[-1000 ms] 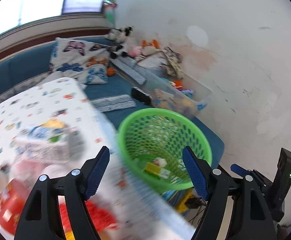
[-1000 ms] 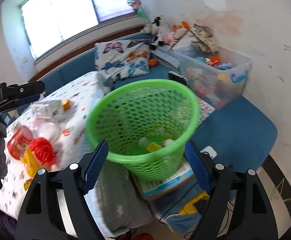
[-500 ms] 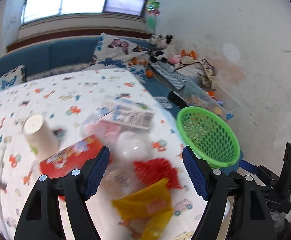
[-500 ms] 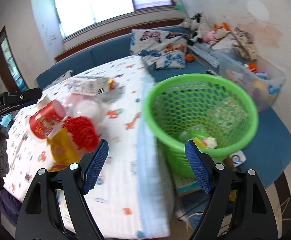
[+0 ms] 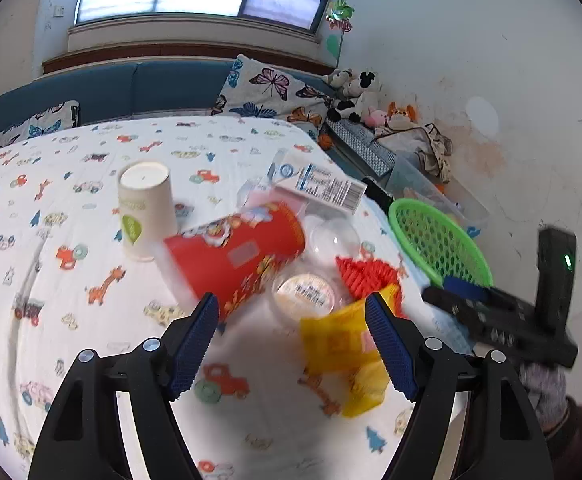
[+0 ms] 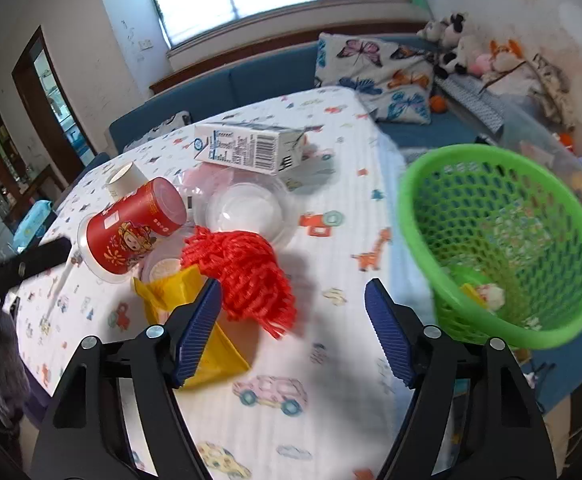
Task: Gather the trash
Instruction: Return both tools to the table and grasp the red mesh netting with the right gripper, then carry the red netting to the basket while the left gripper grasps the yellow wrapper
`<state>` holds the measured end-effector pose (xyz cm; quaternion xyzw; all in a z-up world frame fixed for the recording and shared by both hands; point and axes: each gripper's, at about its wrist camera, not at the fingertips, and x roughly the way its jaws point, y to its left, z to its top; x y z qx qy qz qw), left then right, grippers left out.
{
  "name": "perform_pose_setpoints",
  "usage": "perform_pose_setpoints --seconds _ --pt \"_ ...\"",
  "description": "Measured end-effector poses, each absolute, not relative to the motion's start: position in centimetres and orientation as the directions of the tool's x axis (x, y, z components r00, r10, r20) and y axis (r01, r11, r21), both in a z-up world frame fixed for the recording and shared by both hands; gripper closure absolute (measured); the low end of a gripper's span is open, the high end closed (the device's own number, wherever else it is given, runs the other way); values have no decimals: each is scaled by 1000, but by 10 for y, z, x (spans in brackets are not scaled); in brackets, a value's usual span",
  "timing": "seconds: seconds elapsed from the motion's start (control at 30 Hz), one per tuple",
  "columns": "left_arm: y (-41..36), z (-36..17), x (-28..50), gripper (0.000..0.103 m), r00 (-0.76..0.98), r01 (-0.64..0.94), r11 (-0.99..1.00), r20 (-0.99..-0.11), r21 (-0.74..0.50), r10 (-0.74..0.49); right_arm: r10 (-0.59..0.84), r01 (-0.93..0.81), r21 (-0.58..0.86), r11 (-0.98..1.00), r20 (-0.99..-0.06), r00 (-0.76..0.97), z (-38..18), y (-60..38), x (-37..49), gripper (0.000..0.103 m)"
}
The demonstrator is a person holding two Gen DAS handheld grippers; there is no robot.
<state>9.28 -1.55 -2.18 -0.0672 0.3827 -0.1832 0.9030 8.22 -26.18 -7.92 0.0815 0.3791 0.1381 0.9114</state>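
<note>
two grippers: both over the table (image 6: 331, 360), nothing between either pair of jaws
left gripper (image 5: 293, 344): jaws released, wide, empty
right gripper (image 6: 293, 330): jaws closing, nothing between them yet
trash: piled on the table, left of the basket (image 6: 503, 240) in the right view
red net (image 6: 243, 276): just ahead of the right jaws, toward their left side, near the left pad
yellow wrapper (image 5: 343, 352): just ahead of the left jaws, toward their right side, partly behind the right pad
red cup (image 5: 239, 256): on its side, long axis slanting up to the right in the left view
carton (image 6: 247, 150): farther back, lying flat
nearer hand: right for the net, left for the wrapper, by judgement
basket: beside the table edge, some trash already inside
</note>
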Motion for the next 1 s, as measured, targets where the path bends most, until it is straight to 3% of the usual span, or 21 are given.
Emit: perform_pose_setpoints --seconds 0.13,0.33,0.67,1.0 --pt "-11 -30 87 30 624 284 920 -676 -271 -392 352 -212 283 935 -679 645 -84 -252 99 37" --pt "-15 -41 80 30 596 308 909 -689 -279 -413 375 -243 286 927 -693 615 -95 -240 115 37" --pt "-36 -60 88 30 541 350 893 -717 -283 -440 418 -251 335 908 -698 581 -106 -241 115 59" --pt "-55 -79 106 30 498 379 877 -733 -296 -463 355 -236 265 935 -666 656 -85 -255 89 61"
